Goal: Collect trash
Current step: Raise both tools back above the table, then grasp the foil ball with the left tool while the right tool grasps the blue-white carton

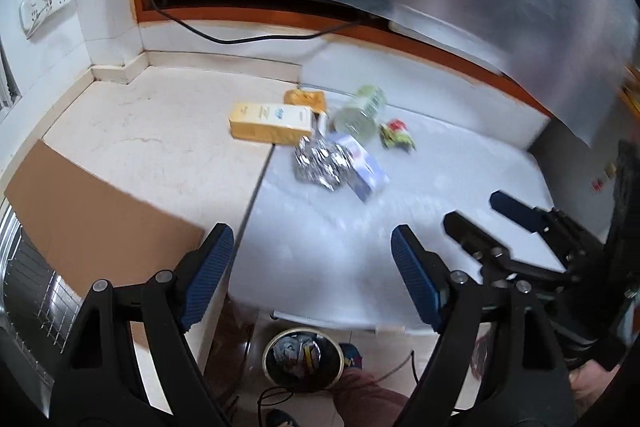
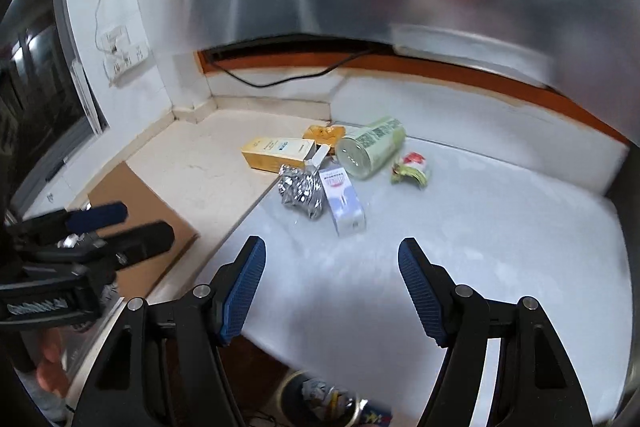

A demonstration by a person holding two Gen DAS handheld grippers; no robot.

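A heap of trash lies on the counter ahead: a yellow carton [image 1: 270, 121] [image 2: 278, 149], a smaller orange pack [image 1: 306, 98] [image 2: 324, 133], a clear jar with a green label [image 1: 360, 113] [image 2: 370, 147] on its side, crumpled foil [image 1: 320, 163] [image 2: 300, 193], a white and lilac box [image 1: 362, 167] [image 2: 344, 203] and a red-green wrapper [image 1: 396, 133] [image 2: 412, 167]. My left gripper [image 1: 312, 281] [image 2: 120, 227] is open and empty, near the front edge. My right gripper [image 2: 332, 287] [image 1: 480, 211] is open and empty beside it. A bin [image 1: 302, 357] [image 2: 320, 397] with trash inside stands on the floor below.
White foam sheet [image 1: 420, 195] covers the right part of the counter; a brown cardboard sheet [image 1: 96, 211] lies at the left. A wire rack [image 1: 28, 291] is at far left. A black cable [image 1: 240, 37] runs along the back wall. A person's leg [image 1: 372, 401] shows below.
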